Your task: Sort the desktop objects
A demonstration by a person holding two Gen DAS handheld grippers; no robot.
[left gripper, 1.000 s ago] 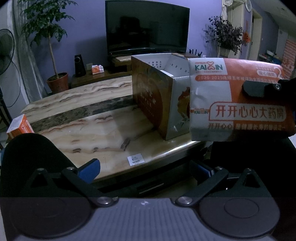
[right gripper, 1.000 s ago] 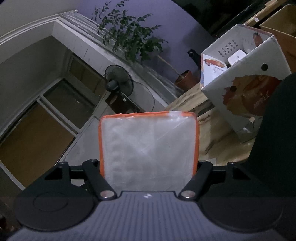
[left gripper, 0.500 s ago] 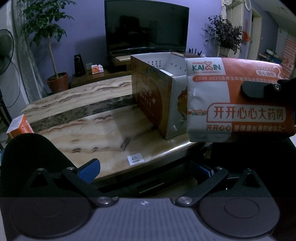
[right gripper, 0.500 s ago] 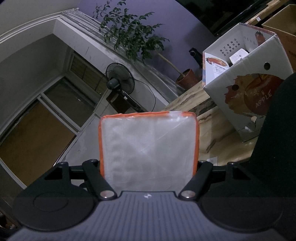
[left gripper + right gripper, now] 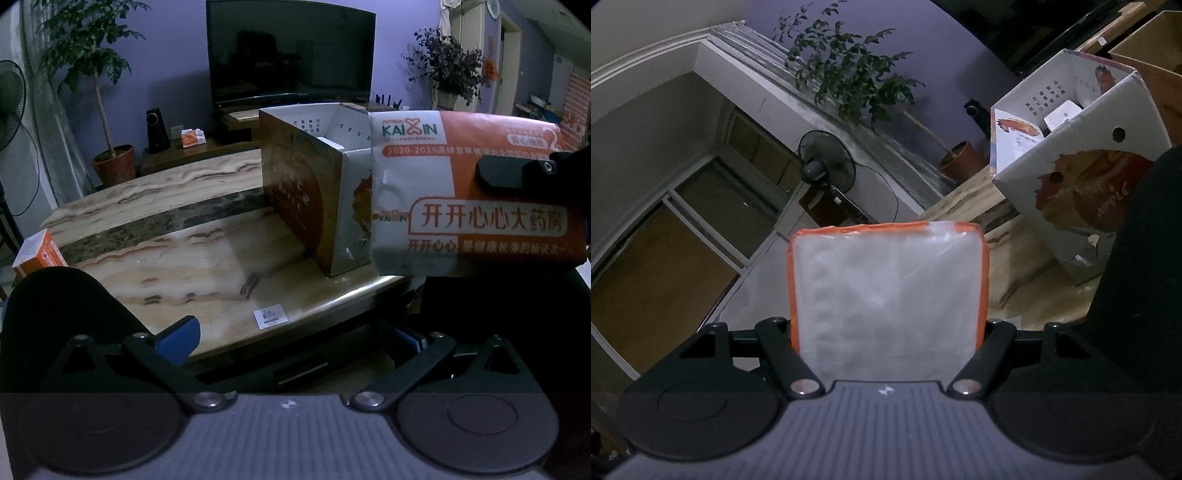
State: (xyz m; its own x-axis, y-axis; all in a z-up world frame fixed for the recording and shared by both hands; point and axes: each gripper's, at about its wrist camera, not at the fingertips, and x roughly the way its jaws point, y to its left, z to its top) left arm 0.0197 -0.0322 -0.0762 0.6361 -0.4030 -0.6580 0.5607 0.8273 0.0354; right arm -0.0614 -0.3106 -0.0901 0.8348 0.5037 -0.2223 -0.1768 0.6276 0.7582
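An orange-and-white tissue pack (image 5: 890, 295) fills the space between the fingers of my right gripper (image 5: 890, 314), which is shut on it and holds it in the air. In the left wrist view the same pack (image 5: 472, 199) hangs at the right, in front of an open cardboard box (image 5: 306, 192), with one black finger (image 5: 517, 171) of the right gripper across it. The box (image 5: 1082, 173) stands on the marble table (image 5: 147, 258) and holds a white item (image 5: 1062, 114). My left gripper (image 5: 291, 338) is open over the table's near edge, with nothing between its blue pads.
A small orange carton (image 5: 37, 253) lies at the table's left edge and a small label (image 5: 270, 317) sits near the front edge. Behind the table are a TV (image 5: 291, 55), a speaker (image 5: 157, 131), a potted plant (image 5: 110, 162) and a standing fan (image 5: 827, 166).
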